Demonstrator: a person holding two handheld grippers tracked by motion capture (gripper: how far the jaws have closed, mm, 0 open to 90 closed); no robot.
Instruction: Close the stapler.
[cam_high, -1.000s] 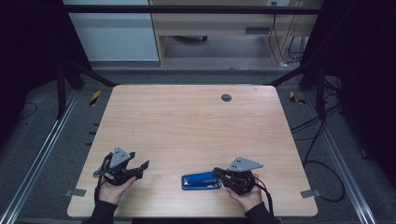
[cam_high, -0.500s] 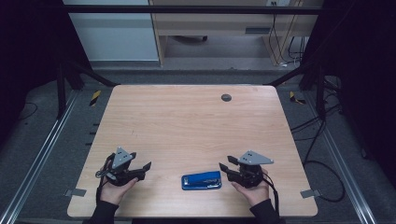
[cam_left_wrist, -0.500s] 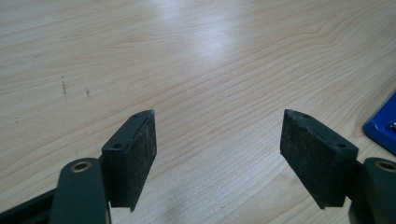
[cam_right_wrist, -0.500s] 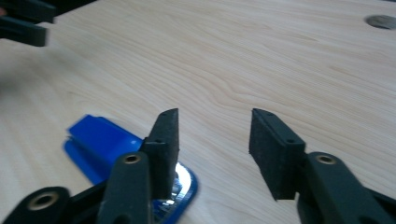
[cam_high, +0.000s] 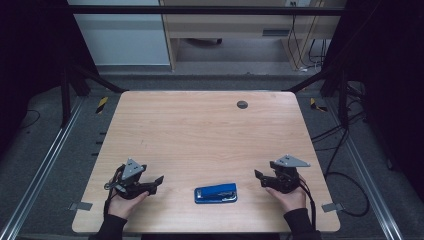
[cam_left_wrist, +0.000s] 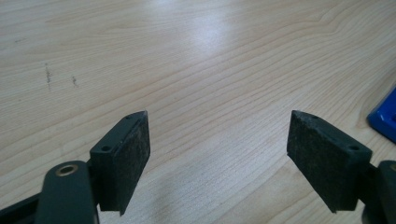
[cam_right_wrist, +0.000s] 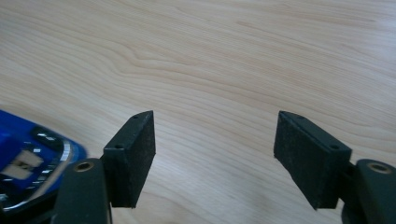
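Blue stapler (cam_high: 215, 193) is lying flat, long axis running nine to three, on the wood table (cam_high: 200, 130). Right gripper (cam_high: 261, 177), jaws just opening wide with nothing between, is sitting at its three; left gripper (cam_high: 156, 182) is gaping empty at nine.

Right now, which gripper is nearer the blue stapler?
Right. The right gripper sits open just off the blue stapler's right end; the left gripper, also open, sits farther off its left end.

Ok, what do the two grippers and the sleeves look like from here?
Both the left gripper and the right gripper are black, each topped by a grey three-cornered plate and trailing a black cable. Their jaws are flat black blocks with rough dark pads and small screw holes. The sleeves are dark.
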